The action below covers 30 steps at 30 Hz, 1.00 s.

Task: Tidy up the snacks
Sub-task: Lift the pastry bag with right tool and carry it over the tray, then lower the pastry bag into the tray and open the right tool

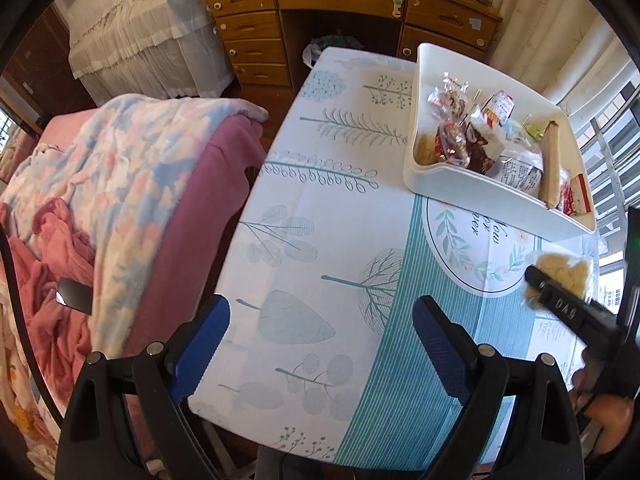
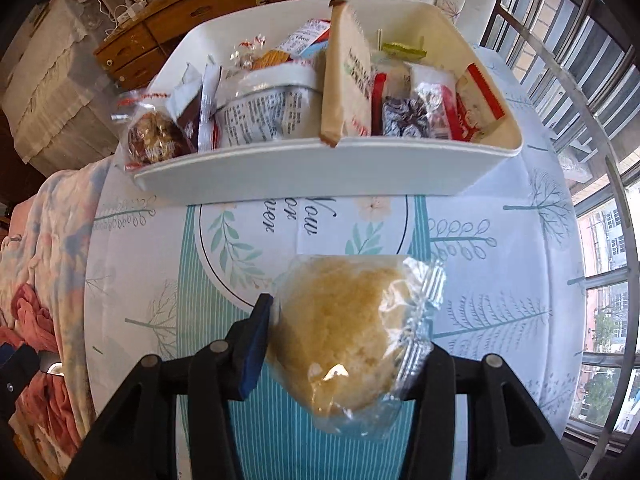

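The right gripper (image 2: pixel 344 344) pinches a clear-wrapped yellow pastry (image 2: pixel 348 340) above the table (image 2: pixel 500 280), near the white snack bin (image 2: pixel 320 168). Carry it over the near wall, releasing into a gap. The left gripper (image 1: pixel 320 344), jaws spread, holds nothing.

Home bedroom, bed (image 1: pixel 120 200), wooden desk (image 1: pixel 340 12), tablecloth (image 1: pixel 340 220)

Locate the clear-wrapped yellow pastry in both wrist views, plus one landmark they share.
Left wrist: the wrapped pastry sits at the far right edge, below the bin, partly behind the right gripper.
Right wrist: lower centre, held between the right gripper's fingers.
Shared landmark: the white snack bin, beyond the pastry in both views.
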Each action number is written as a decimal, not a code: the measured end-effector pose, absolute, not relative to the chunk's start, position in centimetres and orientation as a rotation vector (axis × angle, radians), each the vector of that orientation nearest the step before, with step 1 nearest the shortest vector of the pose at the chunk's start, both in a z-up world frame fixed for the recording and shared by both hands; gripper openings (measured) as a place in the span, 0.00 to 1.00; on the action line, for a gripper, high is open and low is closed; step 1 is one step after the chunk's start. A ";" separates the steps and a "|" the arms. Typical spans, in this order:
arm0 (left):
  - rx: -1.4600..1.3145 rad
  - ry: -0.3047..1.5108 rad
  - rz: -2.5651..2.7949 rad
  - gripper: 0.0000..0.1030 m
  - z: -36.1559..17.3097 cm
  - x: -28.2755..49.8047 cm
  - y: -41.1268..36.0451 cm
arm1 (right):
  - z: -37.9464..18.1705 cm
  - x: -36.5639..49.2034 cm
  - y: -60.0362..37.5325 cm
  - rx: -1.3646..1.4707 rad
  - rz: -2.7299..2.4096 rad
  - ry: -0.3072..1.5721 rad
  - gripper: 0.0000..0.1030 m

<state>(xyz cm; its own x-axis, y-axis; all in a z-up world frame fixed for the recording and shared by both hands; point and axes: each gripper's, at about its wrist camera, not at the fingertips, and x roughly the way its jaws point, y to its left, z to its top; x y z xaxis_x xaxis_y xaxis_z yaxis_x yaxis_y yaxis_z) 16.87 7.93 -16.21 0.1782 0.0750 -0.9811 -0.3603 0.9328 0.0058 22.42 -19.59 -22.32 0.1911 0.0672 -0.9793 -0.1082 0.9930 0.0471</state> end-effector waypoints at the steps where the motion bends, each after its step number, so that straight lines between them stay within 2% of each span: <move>1: -0.239 1.352 0.313 0.90 -15.2 16.8 7.8 | -21.5 22.7 -19.9 -0.022 0.116 1.358 0.47; 10: -0.216 1.336 0.285 0.90 -10.7 15.5 6.1 | -14.5 29.7 -22.6 0.088 0.071 1.201 0.47; 16: -0.210 1.321 0.269 0.90 -9.3 15.1 5.1 | -13.7 32.4 -21.8 0.087 0.128 1.077 0.47; 23: -0.238 1.229 0.297 0.90 -7.2 14.5 5.2 | -15.3 34.1 -20.1 0.055 0.238 0.973 0.49; 24: -0.241 1.216 0.299 0.90 -6.9 14.4 5.2 | -15.4 34.2 -20.2 0.065 0.242 0.971 0.54; 25: -0.246 1.193 0.300 0.90 -6.4 14.2 5.2 | -15.5 34.2 -20.3 0.085 0.248 0.967 0.64; 27: -0.250 1.163 0.301 0.90 -5.8 13.9 5.2 | -15.5 34.1 -20.6 0.108 0.258 0.962 0.79; 28: -0.250 1.142 0.300 0.90 -5.3 13.8 5.1 | -15.4 34.1 -20.7 0.110 0.257 0.967 0.84; 30: -0.250 1.118 0.298 0.90 -4.8 13.7 4.9 | -15.5 33.8 -21.1 0.122 0.248 0.971 0.84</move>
